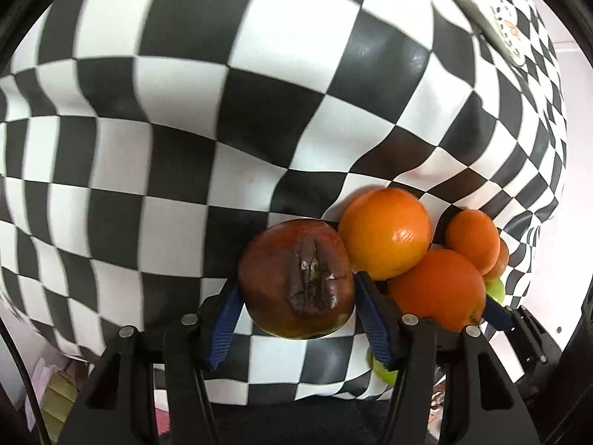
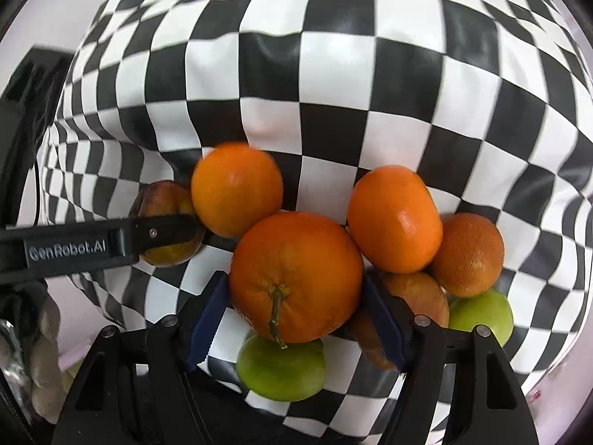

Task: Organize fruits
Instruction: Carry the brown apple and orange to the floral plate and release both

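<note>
My left gripper is shut on a bruised brown-red fruit, which also shows in the right wrist view behind the left gripper's finger. My right gripper is shut on a large orange with its stem facing me; it shows in the left wrist view too. Around it lie other oranges, a brownish fruit and two green fruits. All sit close together on the checkered cloth.
A plate with a floral rim lies at the far edge of the black-and-white cloth. The cloth is wrinkled, with raised folds near the fruit pile. The pink table edge shows beyond the cloth.
</note>
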Tool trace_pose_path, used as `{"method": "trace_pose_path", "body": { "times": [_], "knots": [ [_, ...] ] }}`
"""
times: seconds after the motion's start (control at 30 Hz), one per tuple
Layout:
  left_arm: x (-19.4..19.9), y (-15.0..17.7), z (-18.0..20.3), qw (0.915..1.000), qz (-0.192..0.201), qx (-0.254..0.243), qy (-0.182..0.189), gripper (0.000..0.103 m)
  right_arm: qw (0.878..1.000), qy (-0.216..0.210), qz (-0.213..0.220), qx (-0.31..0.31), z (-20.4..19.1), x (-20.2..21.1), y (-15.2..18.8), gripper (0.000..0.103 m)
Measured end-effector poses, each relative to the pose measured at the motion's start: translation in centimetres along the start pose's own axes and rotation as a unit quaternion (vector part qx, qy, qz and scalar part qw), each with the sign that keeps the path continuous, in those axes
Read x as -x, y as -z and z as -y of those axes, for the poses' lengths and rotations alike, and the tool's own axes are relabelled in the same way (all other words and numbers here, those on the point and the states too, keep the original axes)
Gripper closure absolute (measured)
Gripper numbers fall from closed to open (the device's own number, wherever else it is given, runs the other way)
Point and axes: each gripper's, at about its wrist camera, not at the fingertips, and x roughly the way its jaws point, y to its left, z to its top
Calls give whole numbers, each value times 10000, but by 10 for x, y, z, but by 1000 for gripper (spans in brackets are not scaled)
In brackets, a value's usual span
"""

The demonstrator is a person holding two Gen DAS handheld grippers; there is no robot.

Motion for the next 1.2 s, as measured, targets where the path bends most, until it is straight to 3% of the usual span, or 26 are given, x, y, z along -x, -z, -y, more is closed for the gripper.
{"method": "trace_pose_path", "body": {
  "times": [0.17, 0.33, 0.57, 0.63, 0.73, 1.0, 1.2],
  "knots": [
    [28, -7, 9, 9997, 231, -109, -52, 46, 9982, -493, 135, -327, 16, 31, -6, 28],
    [88, -36, 19, 9982, 515, -168, 268, 46, 9940, -906, 407, -457, 29, 75, -17, 28],
    [181, -121, 59, 9893, 1119, -336, 880, 46, 9825, -1425, 858, -839, 64, 132, -57, 28],
    [166, -129, 86, 9876, 1266, -392, 847, 46, 9825, -1317, 981, -880, 74, 141, -82, 28],
    [161, -175, 113, 9876, 1352, -557, 580, 46, 9852, -928, 1184, -822, 76, 148, -137, 28],
    [105, -314, 164, 9937, 736, -824, -164, 46, 9931, 109, 1084, -445, 76, 126, -270, 28],
    [107, -367, 190, 9898, 698, -1121, -534, 45, 9937, 213, 891, -639, 88, 110, -301, 28]
  ]
}}
